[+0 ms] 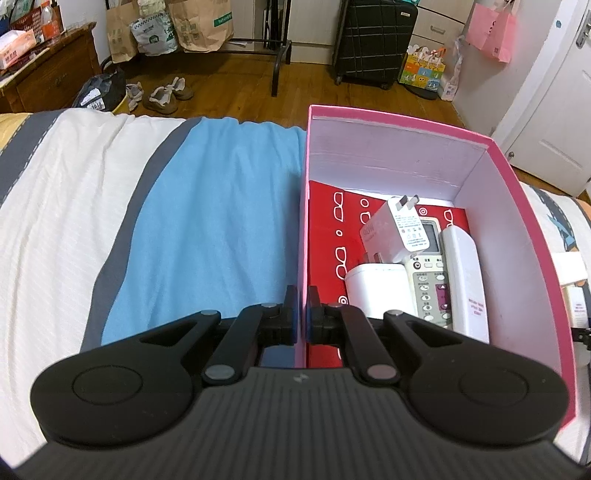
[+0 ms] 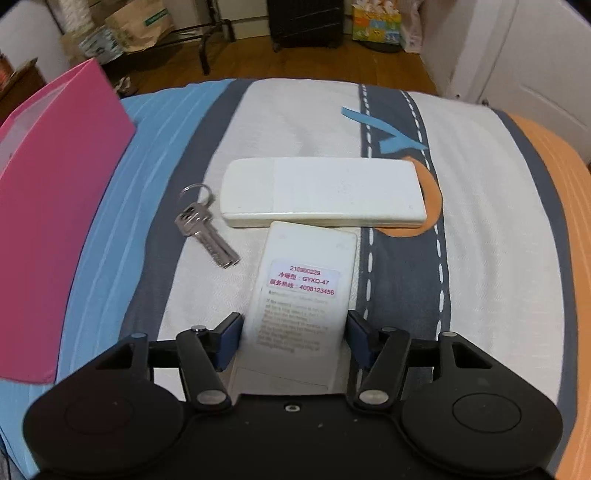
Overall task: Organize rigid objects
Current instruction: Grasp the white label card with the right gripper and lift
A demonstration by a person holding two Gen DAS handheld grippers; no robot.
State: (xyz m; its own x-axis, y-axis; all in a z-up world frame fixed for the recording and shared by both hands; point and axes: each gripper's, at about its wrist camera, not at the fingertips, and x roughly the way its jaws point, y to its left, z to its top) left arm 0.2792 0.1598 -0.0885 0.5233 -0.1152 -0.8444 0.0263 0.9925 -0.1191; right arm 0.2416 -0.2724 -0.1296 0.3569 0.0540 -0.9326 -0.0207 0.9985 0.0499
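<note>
A pink box stands on the bed and holds a red booklet, two white chargers, a grey remote and a white remote. My left gripper is shut on the box's left wall. In the right wrist view my right gripper straddles a white remote lying face down, its pads at the remote's sides. Another white remote lies crosswise beyond it. A bunch of keys lies to the left. The pink box's outer wall stands at far left.
The bed has a striped cover in white, grey, blue and orange. Beyond the bed's edge are a wooden floor, shoes, paper bags, a black suitcase and a white door.
</note>
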